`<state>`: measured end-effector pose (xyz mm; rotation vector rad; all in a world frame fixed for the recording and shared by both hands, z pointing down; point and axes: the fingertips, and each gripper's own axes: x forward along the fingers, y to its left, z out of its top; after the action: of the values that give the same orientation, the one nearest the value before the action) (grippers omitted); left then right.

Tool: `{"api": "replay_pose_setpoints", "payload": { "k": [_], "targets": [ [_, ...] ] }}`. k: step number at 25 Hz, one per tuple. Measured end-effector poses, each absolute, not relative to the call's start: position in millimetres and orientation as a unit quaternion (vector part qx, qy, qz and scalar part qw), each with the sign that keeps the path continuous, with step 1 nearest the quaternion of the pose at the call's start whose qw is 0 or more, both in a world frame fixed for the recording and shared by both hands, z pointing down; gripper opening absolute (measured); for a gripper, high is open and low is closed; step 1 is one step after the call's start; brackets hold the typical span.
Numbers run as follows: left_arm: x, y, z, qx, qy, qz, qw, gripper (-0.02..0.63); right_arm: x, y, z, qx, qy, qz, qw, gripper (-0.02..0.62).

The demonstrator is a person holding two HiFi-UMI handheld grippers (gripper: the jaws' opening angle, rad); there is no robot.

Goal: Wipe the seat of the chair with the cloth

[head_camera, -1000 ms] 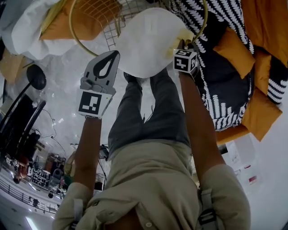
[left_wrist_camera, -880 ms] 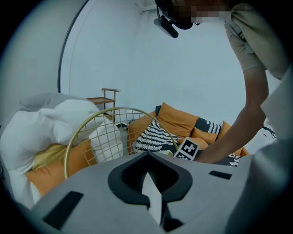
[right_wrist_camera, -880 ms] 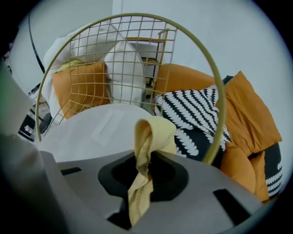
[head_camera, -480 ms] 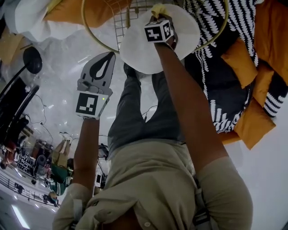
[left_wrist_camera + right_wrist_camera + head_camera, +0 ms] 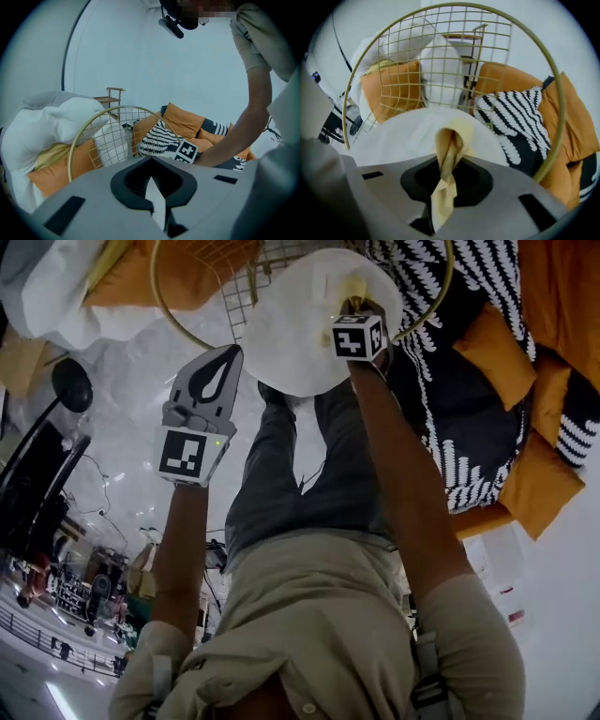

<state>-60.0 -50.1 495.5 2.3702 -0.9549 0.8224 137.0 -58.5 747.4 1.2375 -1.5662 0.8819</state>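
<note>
The right tool (image 5: pixel 356 310) is clamped on a thin twist of the yellow cloth (image 5: pixel 446 154), which lies on the chair's white seat (image 5: pixel 291 334) near its 1 o'clock edge. The left tool (image 5: pixel 208 381) has its jaws together and empty, and hangs at the seat's 8 o'clock. A hard stroke could pull the cloth free, or the tool could snag the wire back (image 5: pixel 440 61) at 12 o'clock.

Grippers: 2 — left gripper (image 5: pixel 232 352), right gripper (image 5: pixel 354 304).
Wire-backed chair (image 5: pixel 291 352): 1.
Yellow cloth (image 5: pixel 448 150): 1.
Orange cushions (image 5: pixel 389 91): at least 3 seen left and right of the chair; full count unclear.
Black-and-white patterned cushion (image 5: pixel 518 117): 1 counted.
White pillows (image 5: pixel 51 124): 2 — one far left, one behind the wire back.
Small wooden chair (image 5: pixel 111 97), far: 1.
</note>
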Motion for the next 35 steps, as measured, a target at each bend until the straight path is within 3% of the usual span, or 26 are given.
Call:
{"api": "replay_pose_setpoints", "payload": {
  "k": [6,15,20,29,35],
  "targets": [
    [-33.3,-57.2,495.3,0.872,-0.319,0.298,0.219,0.015,211.9,16.2,725.0,0.522,-0.595,0.377,0.481,0.061],
    [-38.4,-53.7,498.2,0.87,-0.322,0.299,0.223,0.015,201.7,15.0,731.1,0.519,-0.599,0.371,0.485,0.061],
    [-65.9,-47.7,503.7,0.86,-0.344,0.297,0.233,0.015,154.3,-14.9,753.8,0.501,-0.613,0.371,0.486,0.061],
    [-116.8,-27.3,513.4,0.836,-0.384,0.301,0.252,0.015,-4.2,-89.3,767.3,0.417,-0.703,0.328,0.474,0.061],
    [-112.4,-30.5,514.8,0.839,-0.378,0.301,0.25,0.015,1.1,-86.7,769.5,0.417,-0.702,0.327,0.476,0.061]
  ]
}}
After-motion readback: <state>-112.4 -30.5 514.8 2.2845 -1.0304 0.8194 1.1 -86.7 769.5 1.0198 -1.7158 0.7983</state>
